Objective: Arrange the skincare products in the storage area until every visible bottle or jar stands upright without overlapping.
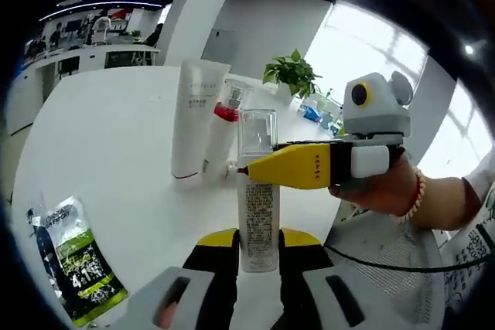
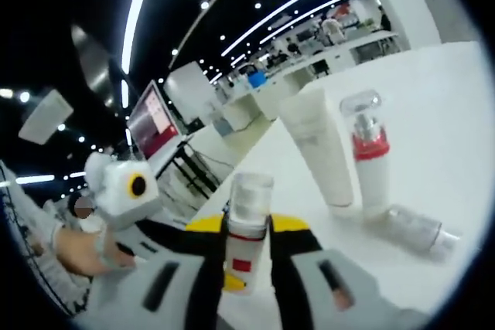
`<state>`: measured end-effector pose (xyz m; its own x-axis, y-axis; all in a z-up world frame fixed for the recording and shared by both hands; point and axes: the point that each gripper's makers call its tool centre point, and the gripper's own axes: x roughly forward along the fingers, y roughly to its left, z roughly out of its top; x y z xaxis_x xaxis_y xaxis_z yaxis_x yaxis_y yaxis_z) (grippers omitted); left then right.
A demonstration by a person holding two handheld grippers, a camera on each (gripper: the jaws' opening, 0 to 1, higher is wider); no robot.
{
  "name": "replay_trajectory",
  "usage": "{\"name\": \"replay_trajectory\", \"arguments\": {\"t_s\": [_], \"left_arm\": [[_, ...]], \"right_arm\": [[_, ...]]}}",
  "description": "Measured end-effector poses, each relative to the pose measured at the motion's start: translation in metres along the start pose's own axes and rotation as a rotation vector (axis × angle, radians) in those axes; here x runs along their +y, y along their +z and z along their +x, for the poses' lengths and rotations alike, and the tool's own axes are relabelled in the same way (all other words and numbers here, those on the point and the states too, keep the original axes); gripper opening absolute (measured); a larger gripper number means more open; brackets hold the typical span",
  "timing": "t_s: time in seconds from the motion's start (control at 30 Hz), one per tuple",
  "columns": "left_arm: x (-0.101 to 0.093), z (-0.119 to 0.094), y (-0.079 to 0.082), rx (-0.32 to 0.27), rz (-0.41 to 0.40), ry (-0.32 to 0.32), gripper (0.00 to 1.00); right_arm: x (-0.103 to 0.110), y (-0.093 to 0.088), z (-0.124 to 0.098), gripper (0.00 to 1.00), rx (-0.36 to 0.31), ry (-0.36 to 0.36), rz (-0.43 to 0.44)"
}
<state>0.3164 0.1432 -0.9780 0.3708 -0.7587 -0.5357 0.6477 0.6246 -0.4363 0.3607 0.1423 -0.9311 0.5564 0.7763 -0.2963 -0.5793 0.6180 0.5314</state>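
On the far left of the left gripper view, one green sachet [image 1: 77, 268] is seen lying flat on the white table [image 1: 116, 152], well apart from the bottles. Further right, one white tube [image 1: 195, 117] stands on its cap, and one pump bottle [image 1: 223, 133] with a red collar stands upright just beside it. Near their feet one small clear bottle [image 2: 418, 229] lies on its side in the right gripper view; it is judged to be the one item not yet upright.

In the middle, one spray bottle [image 1: 258, 195] with a clear cap is held upright, its long axis vertical, in line with the jaws. The left gripper [image 1: 257, 249] is clamped on its lower body, one jaw on each side. From the right, the right gripper [image 1: 251, 169] is brought in sideways, and its yellow jaws are closed on the bottle at the neck, just under the cap. In the right gripper view the same bottle [image 2: 247, 229] is seen between the jaws of the right gripper [image 2: 246, 256].

So four containers and one sachet are counted. Both grippers are occupied by the spray bottle, and it is not clear whether its base touches the table. The coming move is judged to depend on this axis staying vertical when it is released.
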Motion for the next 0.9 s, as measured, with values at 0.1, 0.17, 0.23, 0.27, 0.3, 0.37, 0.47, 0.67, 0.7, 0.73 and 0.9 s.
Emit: {"name": "replay_trajectory", "arguments": {"t_s": [0.1,0.17,0.23,0.27,0.3,0.37,0.47,0.67,0.7,0.73,0.9], "left_arm": [[0.000,0.001,-0.001,0.005,-0.003,-0.002,0.19],[0.000,0.001,-0.002,0.009,-0.001,0.002,0.19],[0.000,0.002,-0.003,0.016,-0.007,0.001,0.19],[0.001,0.003,-0.005,0.028,-0.027,-0.004,0.20],[0.001,0.003,-0.006,0.033,-0.035,-0.006,0.20],[0.001,0.003,-0.006,0.029,-0.017,0.007,0.20],[0.003,0.004,-0.007,0.035,0.022,0.033,0.20],[0.007,0.003,-0.011,0.057,0.048,0.060,0.20],[0.007,0.003,-0.010,0.056,0.065,0.071,0.19],[0.007,0.003,-0.010,0.058,0.090,0.079,0.19],[0.009,0.002,-0.010,0.059,0.102,0.089,0.19]], "right_arm": [[0.000,-0.001,0.000,0.20,0.008,-0.003,0.007],[-0.001,-0.002,0.001,0.20,0.014,-0.007,0.017],[-0.001,-0.004,0.002,0.20,0.025,-0.016,0.020],[-0.001,-0.006,0.003,0.20,0.033,-0.023,0.019],[-0.001,-0.008,0.004,0.20,0.039,-0.029,0.015],[0.000,-0.011,0.005,0.19,0.055,-0.033,0.001],[0.002,-0.014,0.006,0.19,0.065,-0.037,-0.029],[0.002,-0.018,0.007,0.19,0.082,-0.037,-0.054],[0.002,-0.018,0.007,0.19,0.081,-0.033,-0.053],[0.002,-0.018,0.007,0.19,0.080,-0.029,-0.051],[-0.001,-0.017,0.006,0.20,0.071,-0.018,-0.021]]}}
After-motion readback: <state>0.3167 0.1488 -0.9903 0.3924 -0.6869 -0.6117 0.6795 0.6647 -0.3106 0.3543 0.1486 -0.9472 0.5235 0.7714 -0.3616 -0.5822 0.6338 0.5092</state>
